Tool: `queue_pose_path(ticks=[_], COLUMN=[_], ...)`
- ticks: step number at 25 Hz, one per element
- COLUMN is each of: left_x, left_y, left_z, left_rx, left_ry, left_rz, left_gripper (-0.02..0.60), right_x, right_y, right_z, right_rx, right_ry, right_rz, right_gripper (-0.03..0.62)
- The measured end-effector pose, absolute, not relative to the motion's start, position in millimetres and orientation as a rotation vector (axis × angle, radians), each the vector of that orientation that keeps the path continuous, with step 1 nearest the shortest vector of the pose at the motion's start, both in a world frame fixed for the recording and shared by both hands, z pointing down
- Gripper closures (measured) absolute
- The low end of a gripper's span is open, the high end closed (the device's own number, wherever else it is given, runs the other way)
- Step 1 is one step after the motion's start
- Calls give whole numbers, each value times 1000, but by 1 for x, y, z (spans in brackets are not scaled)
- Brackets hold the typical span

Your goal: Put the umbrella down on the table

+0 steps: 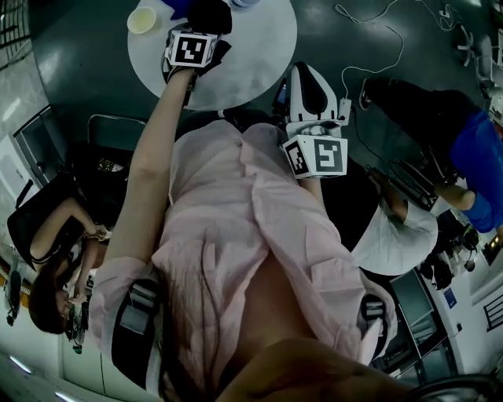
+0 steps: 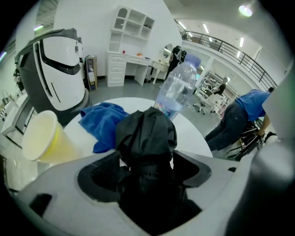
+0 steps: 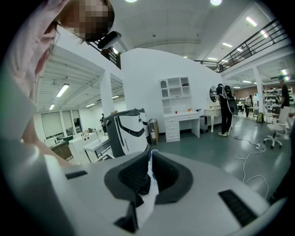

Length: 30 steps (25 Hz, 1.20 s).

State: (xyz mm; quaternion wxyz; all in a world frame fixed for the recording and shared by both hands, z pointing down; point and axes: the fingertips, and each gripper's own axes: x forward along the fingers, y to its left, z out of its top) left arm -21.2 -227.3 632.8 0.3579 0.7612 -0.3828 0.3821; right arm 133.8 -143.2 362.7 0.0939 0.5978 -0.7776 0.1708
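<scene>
The black folded umbrella (image 2: 146, 138) lies on the round white table (image 2: 193, 133), bunched up between the jaws of my left gripper (image 2: 146, 160). Thin slivers of white table show between each pad and the fabric, so the jaws stand wide and open around it. From the head view, that left gripper (image 1: 206, 27) reaches over the table (image 1: 259, 55) at the top, with the umbrella (image 1: 211, 12) dark beyond its marker cube. My right gripper (image 1: 310, 93) hangs in front of my chest, off the table. Its jaws (image 3: 150, 168) are shut with only a narrow pale seam between the pads.
On the table near the umbrella are a yellow-white cup (image 2: 44, 138), a blue cloth (image 2: 102, 120) and a clear water bottle (image 2: 177, 87). A white-and-grey machine (image 2: 57, 73) stands behind. A person in blue (image 1: 471, 165) bends at the right, and another sits at the left (image 1: 55, 235).
</scene>
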Motion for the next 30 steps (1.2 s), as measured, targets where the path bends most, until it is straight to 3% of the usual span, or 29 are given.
queue_pose_path(ticks=[6, 8, 9, 11, 21, 30], left_x=[-41, -51, -55, -60, -86, -129], left_y=[-240, -244, -246, -248, -220, -167], left_z=[574, 548, 534, 507, 377, 341], left_rx=[2019, 2031, 2042, 2070, 2241, 2215], left_ry=[-1161, -1251, -1291, -1344, -1521, -1663], left_rz=[730, 633, 587, 503, 178, 153], left_gripper=[251, 453, 510, 550, 561, 561], right_x=[130, 128, 127, 125, 113, 94], right_y=[-145, -146, -146, -147, -152, -156], right_z=[360, 358, 357, 356, 351, 348], right_rx=[1756, 1749, 1746, 1737, 1680, 1587], right_ry=[-2327, -2338, -2344, -2354, -2414, -2487], right_rz=[494, 486, 482, 476, 450, 430], right_gripper=[551, 551, 551, 551, 551, 551])
